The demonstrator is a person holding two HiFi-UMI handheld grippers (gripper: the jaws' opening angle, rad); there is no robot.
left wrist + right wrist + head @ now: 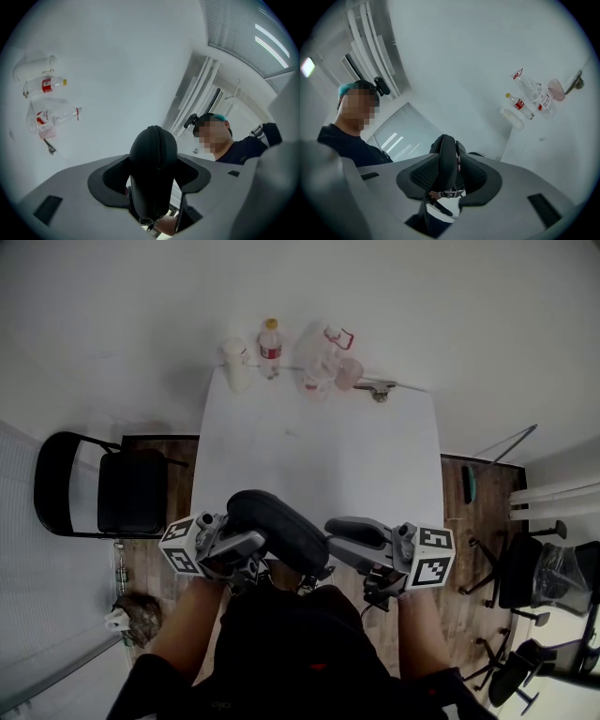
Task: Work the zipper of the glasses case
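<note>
Black oval zip-up glasses case (277,523) held in the air between both tongs, over the near edge of the white table (319,456), right in front of the person's torso.
Left gripper (246,549) is clenched on the case's body: the case fills the gap, both pads on it, zipper track (161,154) running up over the rounded end. Right gripper (336,532) is released: jaws slightly apart, with the case's narrow edge between them and a gap on one side. Clear plastic bottles with red labels (270,348) stand along the table's far edge, well apart from the case. A black folding chair (103,488) stands beside the table's left edge.
</note>
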